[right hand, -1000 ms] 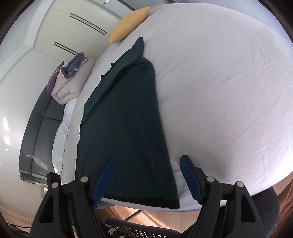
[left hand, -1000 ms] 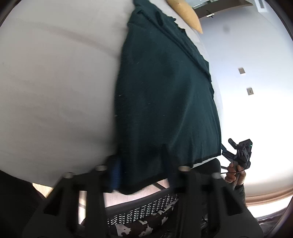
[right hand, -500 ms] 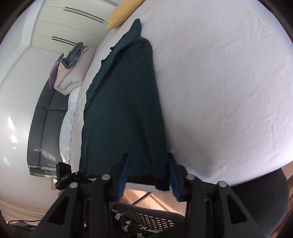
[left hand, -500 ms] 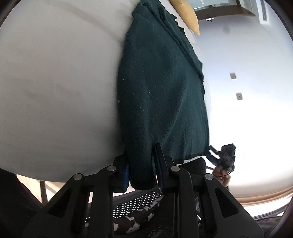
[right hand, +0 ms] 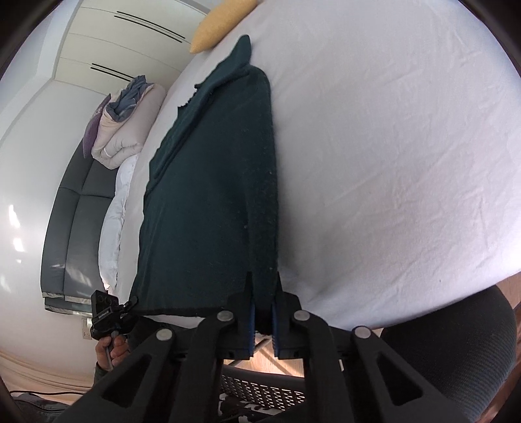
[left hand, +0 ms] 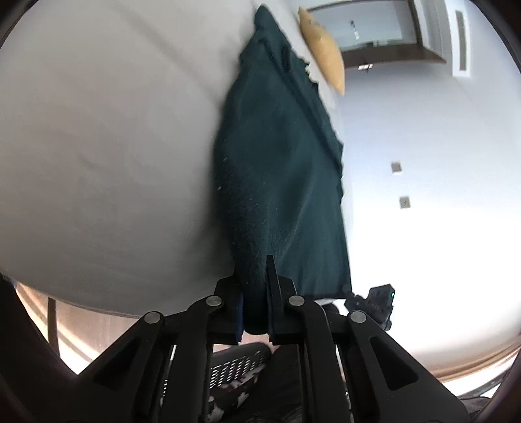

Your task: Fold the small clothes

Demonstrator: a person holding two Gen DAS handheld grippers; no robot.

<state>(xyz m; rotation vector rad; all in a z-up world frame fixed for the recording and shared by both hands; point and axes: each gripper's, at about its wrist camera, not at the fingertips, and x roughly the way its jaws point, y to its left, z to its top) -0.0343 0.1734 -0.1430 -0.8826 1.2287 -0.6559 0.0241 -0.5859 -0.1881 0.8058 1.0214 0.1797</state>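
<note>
Dark green knitted garment (left hand: pixel 280 182) lies frame centre on white-sheeted bed (left hand: pixel 107 146). Left tongs (left hand: pixel 255 293) and right tongs (right hand: pixel 262 302), just closed, clamp near hem corners. Risk: shallow bite slips on lift; uneven pull skews fold.

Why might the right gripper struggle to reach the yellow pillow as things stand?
Probably can't: the right gripper is shut on the green garment at the bed's near edge; the pillow lies at the far end.

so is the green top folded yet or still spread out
Partly folded: the green top lies as a long narrow strip on the bed, one side doubled over. Both grippers, left and right, have just closed on its near hem.
</note>
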